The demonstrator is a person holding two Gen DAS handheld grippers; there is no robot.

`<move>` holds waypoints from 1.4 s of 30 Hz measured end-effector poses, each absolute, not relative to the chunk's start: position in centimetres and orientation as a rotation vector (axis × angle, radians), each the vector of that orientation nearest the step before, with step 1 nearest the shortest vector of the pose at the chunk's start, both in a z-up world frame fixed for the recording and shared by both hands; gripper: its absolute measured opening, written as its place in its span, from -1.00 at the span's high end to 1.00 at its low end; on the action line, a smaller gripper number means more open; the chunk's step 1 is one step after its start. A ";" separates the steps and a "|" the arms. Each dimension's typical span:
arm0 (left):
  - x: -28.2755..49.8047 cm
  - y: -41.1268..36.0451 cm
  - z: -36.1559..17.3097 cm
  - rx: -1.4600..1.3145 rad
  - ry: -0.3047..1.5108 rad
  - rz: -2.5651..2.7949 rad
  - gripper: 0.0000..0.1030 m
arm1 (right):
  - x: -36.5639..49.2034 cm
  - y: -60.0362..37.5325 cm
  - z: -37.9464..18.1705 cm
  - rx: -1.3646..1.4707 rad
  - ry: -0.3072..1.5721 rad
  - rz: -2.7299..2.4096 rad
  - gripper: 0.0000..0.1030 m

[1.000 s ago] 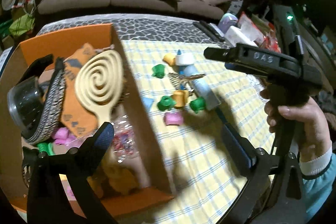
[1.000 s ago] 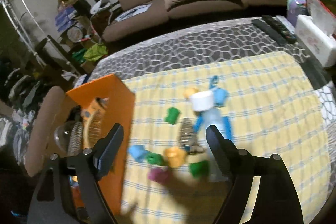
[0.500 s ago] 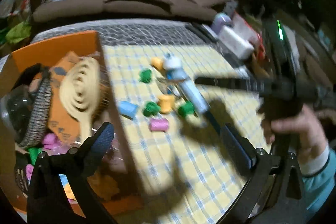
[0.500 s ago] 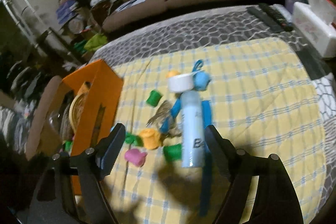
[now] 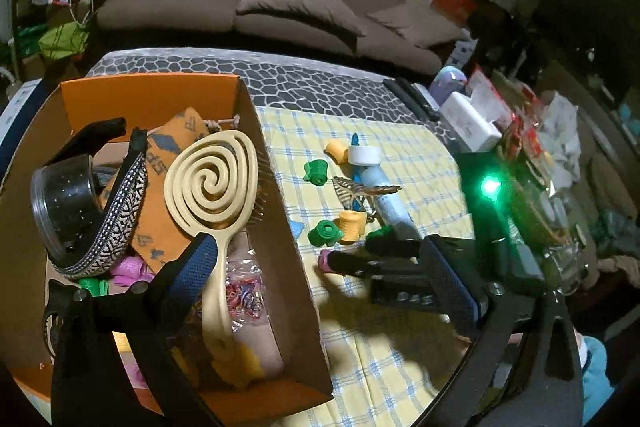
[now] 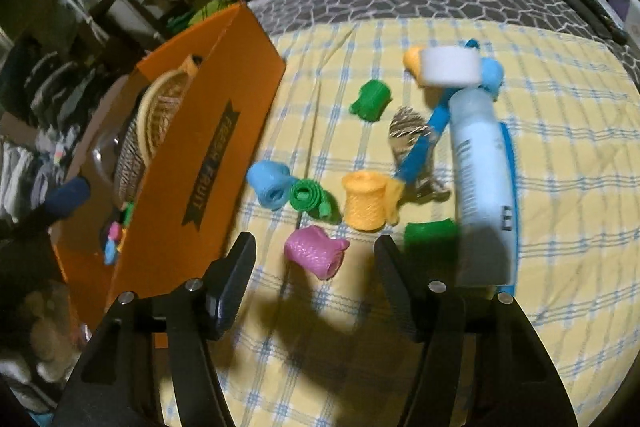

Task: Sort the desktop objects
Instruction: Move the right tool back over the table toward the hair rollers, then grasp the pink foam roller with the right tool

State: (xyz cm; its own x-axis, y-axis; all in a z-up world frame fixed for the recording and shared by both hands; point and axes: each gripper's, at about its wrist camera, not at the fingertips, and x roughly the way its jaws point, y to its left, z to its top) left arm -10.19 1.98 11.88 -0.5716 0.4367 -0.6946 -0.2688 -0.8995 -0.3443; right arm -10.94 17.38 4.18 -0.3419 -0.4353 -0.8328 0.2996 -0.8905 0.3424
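My desk [image 6: 560, 163], under yellow checked cloth, carries the orange box [image 6: 208, 147] along its left edge; cream spiral hairbrush [image 5: 216, 187], patterned headband [image 5: 116, 211] and other bits already lie inside. A pale blue bottle [image 6: 480, 167] lies mid-desk, its white cap [image 6: 450, 66] toward the far edge. Small rollers sit scattered between box and bottle. My right tongs [image 6: 316, 267] are closing around the pink roller [image 6: 316, 251], pads not touching it yet. My left tongs [image 5: 320, 267] hang spread wide over the box's near corner, gripping nothing.
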 end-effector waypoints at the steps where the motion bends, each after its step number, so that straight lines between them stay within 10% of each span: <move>1: -10.2 2.1 11.9 -1.166 -0.283 2.461 -0.97 | -11.0 17.0 3.9 1.458 -0.152 -2.258 -0.25; 9: -10.1 1.9 12.0 -1.163 -0.290 2.460 -0.97 | -10.8 15.1 2.4 1.461 -0.026 -2.253 -0.04; 11: -10.1 1.9 12.0 -1.162 -0.289 2.459 -0.97 | -10.8 15.0 2.3 1.453 0.008 -2.273 0.26; 29: -8.1 9.1 12.2 -1.068 -0.028 2.418 -0.94 | -11.0 27.1 11.4 1.226 -0.428 -2.424 0.28; 34: -8.3 13.0 9.8 -1.111 0.123 2.426 -0.49 | -11.1 29.8 12.0 1.213 -0.545 -2.433 0.28; 42: -11.2 15.5 4.8 -1.254 0.138 2.440 -0.38 | -10.9 32.1 12.3 1.190 -0.612 -2.430 0.28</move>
State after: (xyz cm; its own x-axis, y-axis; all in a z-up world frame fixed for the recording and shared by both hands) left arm -11.23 15.50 4.77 -0.5224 0.2977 -0.7991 -0.3862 -0.9181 -0.0896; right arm -10.91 32.09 12.30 -0.5773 -0.4977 -0.6474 0.1316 -0.8392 0.5277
